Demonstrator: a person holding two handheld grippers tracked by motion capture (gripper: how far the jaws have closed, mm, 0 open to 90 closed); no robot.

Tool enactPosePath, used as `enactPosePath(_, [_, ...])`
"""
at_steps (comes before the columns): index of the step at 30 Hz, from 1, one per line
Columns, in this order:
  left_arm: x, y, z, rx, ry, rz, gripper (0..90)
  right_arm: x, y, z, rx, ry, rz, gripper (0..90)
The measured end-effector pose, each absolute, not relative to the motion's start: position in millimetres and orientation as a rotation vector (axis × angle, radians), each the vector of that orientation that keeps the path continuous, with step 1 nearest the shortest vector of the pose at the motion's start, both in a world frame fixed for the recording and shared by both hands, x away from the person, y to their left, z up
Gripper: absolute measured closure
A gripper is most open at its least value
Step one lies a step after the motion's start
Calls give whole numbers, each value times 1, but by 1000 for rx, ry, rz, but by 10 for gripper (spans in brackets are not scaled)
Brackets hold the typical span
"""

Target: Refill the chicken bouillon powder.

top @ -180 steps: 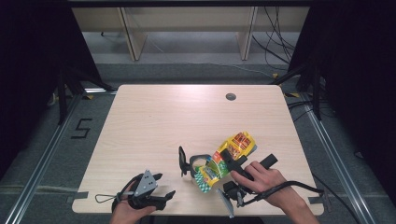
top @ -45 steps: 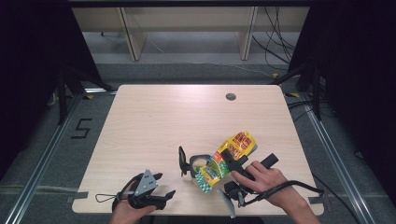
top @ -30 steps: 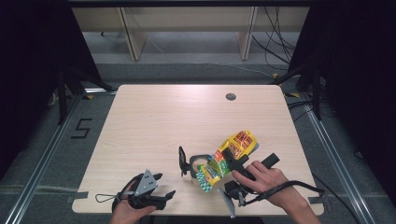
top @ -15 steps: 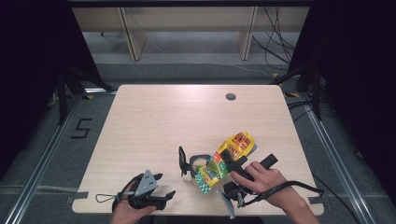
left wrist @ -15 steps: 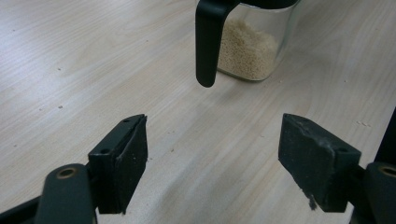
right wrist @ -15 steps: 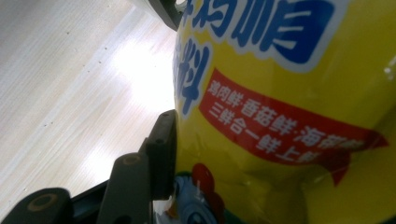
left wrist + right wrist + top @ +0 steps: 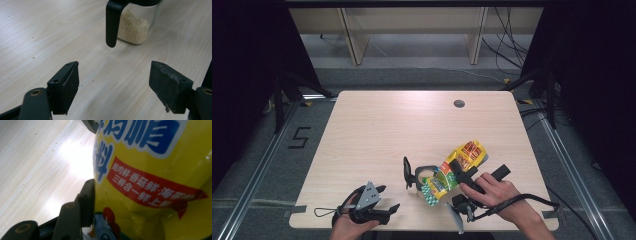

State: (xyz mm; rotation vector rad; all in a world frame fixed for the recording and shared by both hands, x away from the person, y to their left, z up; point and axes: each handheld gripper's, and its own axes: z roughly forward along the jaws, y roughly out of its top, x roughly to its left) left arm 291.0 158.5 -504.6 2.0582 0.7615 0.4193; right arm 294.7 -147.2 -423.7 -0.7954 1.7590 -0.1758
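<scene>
From above, our right gripper (image 7: 460, 170) pinches the yellow bag (image 7: 455, 170), tilted over the glass jar (image 7: 426, 176) near the table's (image 7: 382, 125) front. Our left gripper (image 7: 113, 85), jaws spread, faces the jar. The right gripper view shows a jaw pressing the bag.

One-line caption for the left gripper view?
Open left gripper faces a clear glass jar of pale granules, its black handle hanging down, on the light wooden table.

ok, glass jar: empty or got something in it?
Partly filled. The glass jar holds pale granules in its lower part, standing upright on the table.
</scene>
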Motion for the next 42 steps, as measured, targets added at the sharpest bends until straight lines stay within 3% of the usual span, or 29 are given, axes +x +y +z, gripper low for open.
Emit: enactPosePath(42, [293, 161, -503, 2086, 741, 432, 237, 295, -147, -422, -792, 1748, -173, 537])
